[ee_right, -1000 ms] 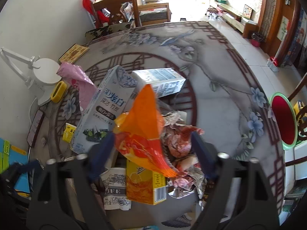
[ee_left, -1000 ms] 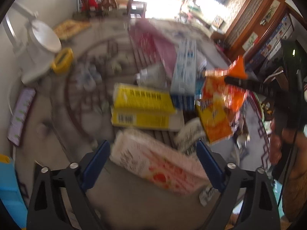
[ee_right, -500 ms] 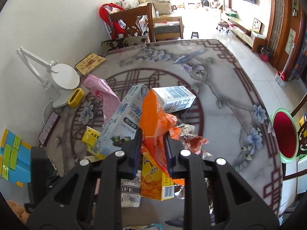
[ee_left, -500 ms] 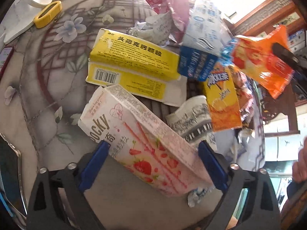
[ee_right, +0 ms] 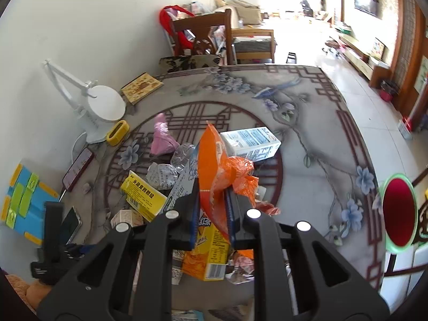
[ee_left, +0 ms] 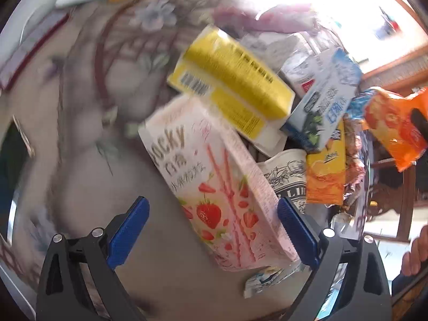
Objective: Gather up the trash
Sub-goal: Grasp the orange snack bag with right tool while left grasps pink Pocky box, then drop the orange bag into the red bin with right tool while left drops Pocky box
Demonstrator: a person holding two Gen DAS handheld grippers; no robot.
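Note:
My right gripper (ee_right: 212,203) is shut on an orange snack bag (ee_right: 214,165) and holds it above the trash pile; the bag also shows in the left wrist view (ee_left: 396,125). My left gripper (ee_left: 211,222) is open, its blue fingers either side of a pink strawberry Pocky box (ee_left: 214,179) lying on the table. A yellow box (ee_left: 230,80), a blue-and-white carton (ee_left: 323,107), an orange juice box (ee_left: 325,176) and a printed paper cup (ee_left: 289,171) lie beyond it.
A white milk carton (ee_right: 251,141), pink wrapper (ee_right: 161,141) and crumpled wrappers (ee_right: 160,175) lie on the patterned table (ee_right: 321,147). A white lamp (ee_right: 104,107), yellow holder (ee_right: 117,132), phones (ee_right: 79,164) and a book (ee_right: 141,87) stand left. A red-lined bin (ee_right: 398,214) stands right.
My right gripper closed on the orange bag and lifted it higher. My left gripper swung closer over the Pocky box, still open.

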